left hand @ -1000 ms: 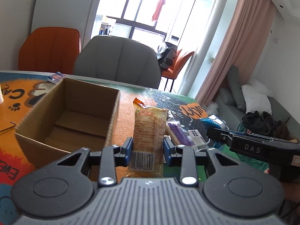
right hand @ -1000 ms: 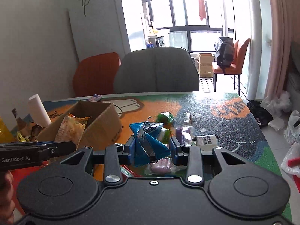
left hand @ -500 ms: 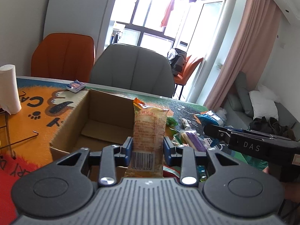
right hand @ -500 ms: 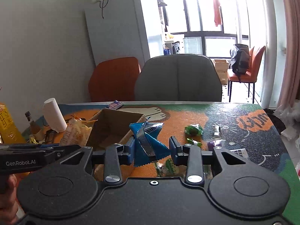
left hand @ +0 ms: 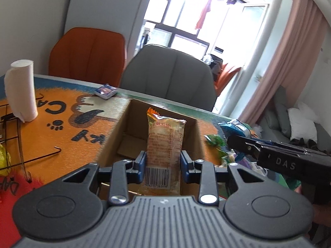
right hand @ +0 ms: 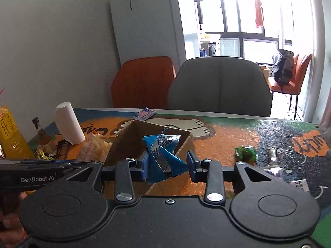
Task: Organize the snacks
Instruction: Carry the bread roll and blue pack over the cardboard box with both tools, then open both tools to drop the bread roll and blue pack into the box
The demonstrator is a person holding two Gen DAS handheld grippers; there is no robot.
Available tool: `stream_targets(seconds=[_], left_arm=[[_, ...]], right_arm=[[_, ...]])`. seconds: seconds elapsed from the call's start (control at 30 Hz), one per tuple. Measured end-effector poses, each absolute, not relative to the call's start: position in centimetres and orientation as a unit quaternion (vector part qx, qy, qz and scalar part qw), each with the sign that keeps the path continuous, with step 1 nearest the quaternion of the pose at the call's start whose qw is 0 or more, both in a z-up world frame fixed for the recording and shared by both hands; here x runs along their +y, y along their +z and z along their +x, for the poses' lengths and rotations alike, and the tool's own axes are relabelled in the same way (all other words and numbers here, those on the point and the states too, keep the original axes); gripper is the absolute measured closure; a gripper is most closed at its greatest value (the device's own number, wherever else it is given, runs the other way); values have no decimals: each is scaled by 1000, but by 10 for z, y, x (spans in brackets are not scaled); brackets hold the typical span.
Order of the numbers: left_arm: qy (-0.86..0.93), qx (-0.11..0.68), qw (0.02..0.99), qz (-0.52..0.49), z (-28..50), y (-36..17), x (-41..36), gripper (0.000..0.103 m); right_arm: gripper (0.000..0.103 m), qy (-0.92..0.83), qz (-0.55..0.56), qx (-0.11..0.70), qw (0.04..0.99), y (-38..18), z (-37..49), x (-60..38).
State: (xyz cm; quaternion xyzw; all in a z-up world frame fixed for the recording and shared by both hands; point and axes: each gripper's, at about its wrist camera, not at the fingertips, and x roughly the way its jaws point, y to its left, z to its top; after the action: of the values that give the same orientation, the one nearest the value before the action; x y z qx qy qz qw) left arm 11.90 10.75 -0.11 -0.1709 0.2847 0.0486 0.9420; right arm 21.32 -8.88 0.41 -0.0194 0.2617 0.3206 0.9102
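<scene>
My left gripper (left hand: 163,166) is shut on an orange snack packet (left hand: 164,142) with a barcode, held upright over the near edge of the open cardboard box (left hand: 115,136). The box looks empty inside. My right gripper (right hand: 168,168) is shut on a crumpled blue snack packet (right hand: 163,155), held over the box's (right hand: 128,142) near right corner. In the left wrist view the right gripper (left hand: 235,142) comes in from the right with the blue packet (left hand: 234,126). In the right wrist view the left gripper's body (right hand: 37,177) sits low left with the orange packet (right hand: 93,148) ahead of it.
Loose snacks lie on the cartoon table mat right of the box: a green packet (right hand: 246,153), small wrapped sweets (right hand: 273,157). A paper roll (right hand: 69,122), a yellow bottle (right hand: 10,136) and a wire rack (left hand: 20,150) stand left. A blue tissue pack (left hand: 106,91) and two chairs are behind.
Both grippers have carried their packets leftward across the table, from beside the box to over it. The paper roll and the table's left side have come into view.
</scene>
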Motion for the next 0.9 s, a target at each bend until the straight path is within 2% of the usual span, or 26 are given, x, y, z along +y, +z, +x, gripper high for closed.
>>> stream_targets(seconds=[0.2,0.5,0.67,0.77,0.9], left_arm=[[73,284,939,-179,121,-5,127,66],[92,281,937,-187,106,-1,140,46],[100,292,930,-200,100,-3,142,31],[109,295,927,-203,98,-4,140,29],[115,295,924,-216,96,-6,136,24]], right_arm=[[68,338,-26,267,902,-1,216,-65],[66,348,-31,273,896,0,213,-47],[33,350,-34,263,898,7,207,-52],[23,344,-33,259,902,10,203,-62],[16,334,-25,265,904,11,201,-79]])
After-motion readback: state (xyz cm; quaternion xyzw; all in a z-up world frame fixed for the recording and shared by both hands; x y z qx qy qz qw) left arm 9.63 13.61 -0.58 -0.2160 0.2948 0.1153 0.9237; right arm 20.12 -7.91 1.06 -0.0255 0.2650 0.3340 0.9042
